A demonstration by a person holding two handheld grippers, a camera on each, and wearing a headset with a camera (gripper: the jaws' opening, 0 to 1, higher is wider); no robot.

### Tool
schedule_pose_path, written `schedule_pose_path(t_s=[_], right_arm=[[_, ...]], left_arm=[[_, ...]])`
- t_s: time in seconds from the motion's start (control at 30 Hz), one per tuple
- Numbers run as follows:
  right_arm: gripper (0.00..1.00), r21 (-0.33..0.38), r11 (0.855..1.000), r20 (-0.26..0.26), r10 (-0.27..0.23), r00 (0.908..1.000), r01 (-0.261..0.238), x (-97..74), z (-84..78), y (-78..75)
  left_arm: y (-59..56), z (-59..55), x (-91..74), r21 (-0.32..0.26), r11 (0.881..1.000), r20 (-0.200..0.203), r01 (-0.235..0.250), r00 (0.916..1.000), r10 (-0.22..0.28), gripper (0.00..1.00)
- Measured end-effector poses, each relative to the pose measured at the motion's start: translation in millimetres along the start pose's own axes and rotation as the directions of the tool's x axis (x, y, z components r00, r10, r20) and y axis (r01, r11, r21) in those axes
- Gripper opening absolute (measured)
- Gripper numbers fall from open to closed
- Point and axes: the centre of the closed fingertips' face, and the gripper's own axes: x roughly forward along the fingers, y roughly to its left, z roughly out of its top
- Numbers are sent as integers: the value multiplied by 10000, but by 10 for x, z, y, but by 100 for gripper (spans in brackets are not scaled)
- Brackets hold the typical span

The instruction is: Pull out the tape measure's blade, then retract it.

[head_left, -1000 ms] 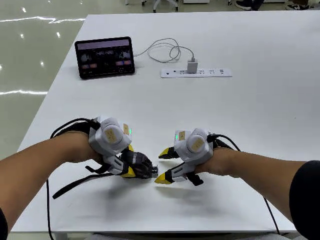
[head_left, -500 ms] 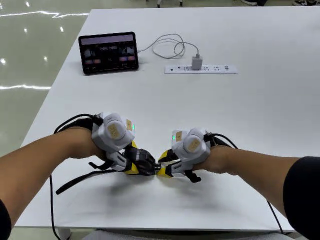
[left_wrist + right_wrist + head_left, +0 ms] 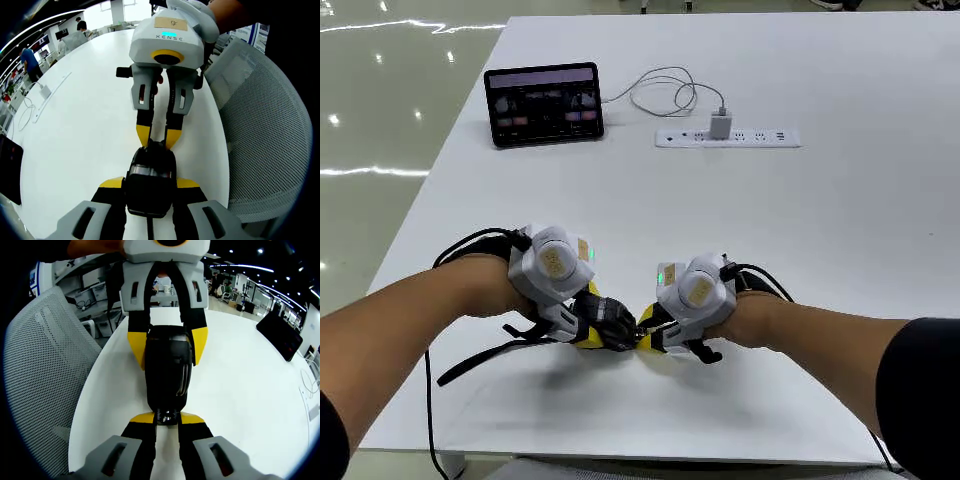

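Left gripper (image 3: 150, 183): jaws closed against the two sides of the tape (image 3: 150, 172), holding its black case low over the counter's (image 3: 800, 250) near edge.
Tape: between the two grippers, mouth turned toward the right one; no blade drawn out yet, as far as the views tell.
Hook (image 3: 167, 416): the small metal end of the blade, sitting at the case mouth.
Right gripper (image 3: 167, 420): jaws nearly closed, yellow tips pinching the hook from both sides, nose to nose with the left gripper.
Step in hand: start of the pull, judged from the grip on the hook and the unextended blade.
Doing it well: keep the left gripper firm and level so the case does not twist. Draw the right gripper straight away along the blade's line, not upward, or the hook may slip from the tips. Go steadily, and for the return feed the blade back rather than letting it snap.
Room to pull: bare counter lies to the right.
Strip (image 3: 728, 138): far side, with a plugged-in charger and looped cable.
Tablet (image 3: 544, 103): propped at the far left, well apart from the work.
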Motion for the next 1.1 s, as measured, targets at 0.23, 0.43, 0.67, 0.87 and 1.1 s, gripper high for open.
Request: schedule_pose_path(t_s=[0.23, 0.43, 0.67, 0.87, 1.1], right_arm=[[11, 372, 9993, -1, 74, 10000, -74, 8, -19, -9], [10, 110, 9998, 67, -156, 9999, 155, -24, -36, -22], [10, 448, 9989, 115, -165, 9998, 160, -74, -83, -21], [10, 665, 9975, 94, -225, 9997, 219, -124, -132, -19], [10, 752, 9969, 71, -247, 9997, 241, -161, -166, -8]], left_arm=[[9, 0, -10, -54, 10000, 332, -67, 9994, 69, 31], [17, 11, -9, -233, 9997, 304, -64, 9995, 71, 31], [13, 15, -10, -267, 9996, 419, -65, 9991, 76, 32], [17, 9, -10, -221, 9997, 336, -137, 9993, 145, 32], [9, 8, -11, -252, 9995, 358, -189, 9992, 198, 32]])
